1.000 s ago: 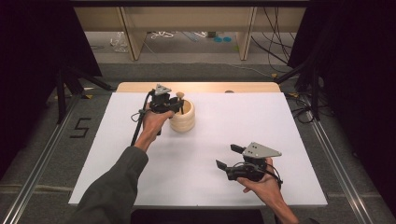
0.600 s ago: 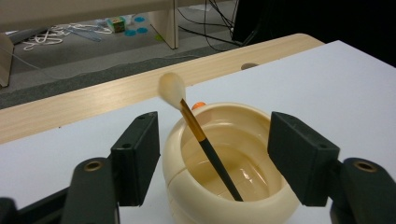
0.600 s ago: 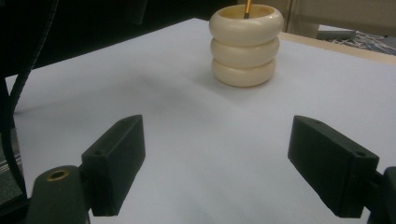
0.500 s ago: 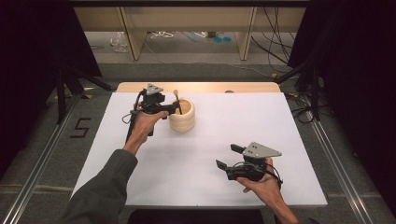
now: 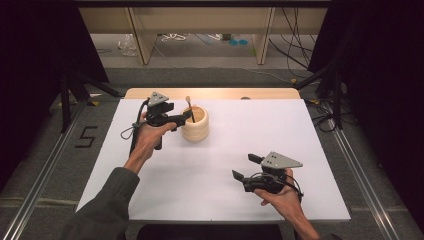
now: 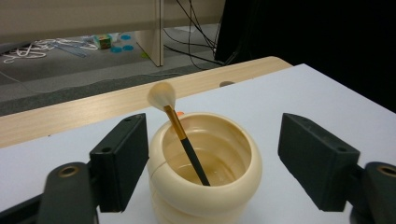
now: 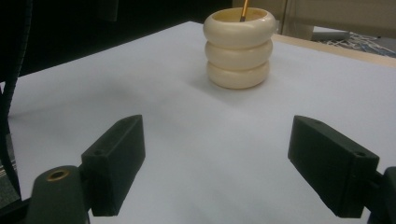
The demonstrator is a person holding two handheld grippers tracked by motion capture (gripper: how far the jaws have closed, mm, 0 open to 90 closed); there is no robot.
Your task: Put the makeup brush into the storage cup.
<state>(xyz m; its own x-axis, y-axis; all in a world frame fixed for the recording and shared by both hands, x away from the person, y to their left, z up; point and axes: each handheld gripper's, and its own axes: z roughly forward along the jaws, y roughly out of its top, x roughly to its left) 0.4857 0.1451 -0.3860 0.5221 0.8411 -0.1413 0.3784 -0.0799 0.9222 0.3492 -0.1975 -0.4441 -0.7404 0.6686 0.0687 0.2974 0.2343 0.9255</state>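
A cream-coloured holder stands on the white tabletop, toward its far left part. It is shaped like three rounded rings stacked one on another, glossy, open at the top and hollow inside. A brush leans in it: a black handle with its lower end on the inside floor, a gold-coloured ferrule above the rim, and a pale rounded tuft at the top, tilted away toward the far edge.

The left hand-held gripper is just beside the holder on its left, jaws wide; they have just been opening, and nothing is clamped between them. In the left gripper view the holder sits between the two black jaws, with the left one very near its wall, though whether it touches is hard to tell from this angle. That view looks down into the holder, showing the ridged inner wall and where the brush handle rests.

The right gripper view shows the holder from the side and farther off, so the three rings read clearly, with a short piece of the brush above the rim. The right hand-held gripper is well apart from the holder, near the front right of the tabletop, jaws wide over bare white surface. The high view shows both forearms and a wooden strip along the far edge.
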